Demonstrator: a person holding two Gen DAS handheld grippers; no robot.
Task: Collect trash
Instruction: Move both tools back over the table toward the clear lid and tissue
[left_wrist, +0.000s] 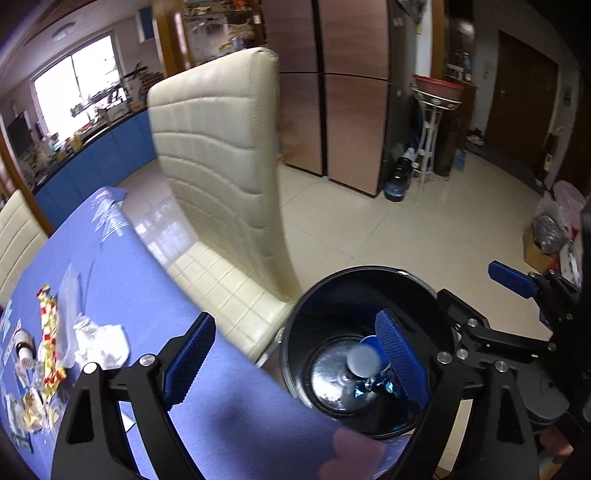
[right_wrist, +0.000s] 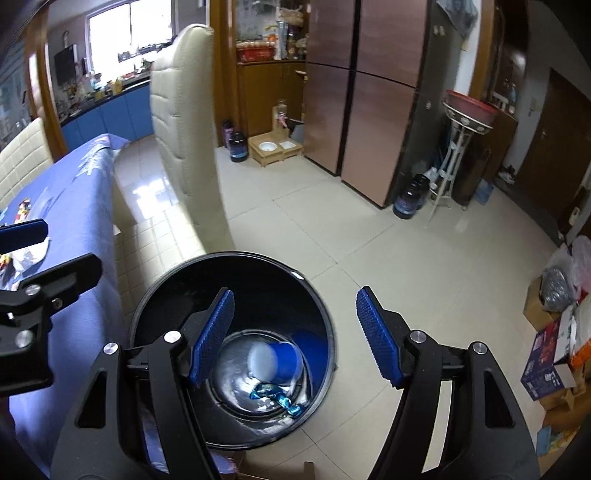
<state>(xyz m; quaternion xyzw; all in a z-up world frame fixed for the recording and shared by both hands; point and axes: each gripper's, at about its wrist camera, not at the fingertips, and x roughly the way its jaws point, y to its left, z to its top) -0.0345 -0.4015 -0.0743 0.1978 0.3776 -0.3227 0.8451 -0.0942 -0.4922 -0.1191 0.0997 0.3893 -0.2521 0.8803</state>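
Observation:
A round black trash bin (left_wrist: 332, 280) (right_wrist: 240, 254) stands on the floor beside the table with the blue cloth (left_wrist: 129, 277). Inside it lie a blue cup (left_wrist: 364, 360) (right_wrist: 277, 360) and a shiny blue candy wrapper (right_wrist: 277, 397). My left gripper (left_wrist: 295, 362) hangs open over the bin's table-side rim, with nothing between its pads. My right gripper (right_wrist: 295, 339) is open and empty above the bin's floor-side rim. On the table's left part lie a crumpled white tissue (left_wrist: 101, 343), a red-and-yellow wrapper (left_wrist: 50, 343), a small bottle (left_wrist: 24, 350) and clear plastic (left_wrist: 70, 291).
A cream padded chair (left_wrist: 221, 166) (right_wrist: 181, 129) stands against the table just beyond the bin. On the tiled floor at the far right are boxes and bags (right_wrist: 554, 350). A white stand with a red basin (right_wrist: 469, 107) and dark jugs stand by the copper fridge.

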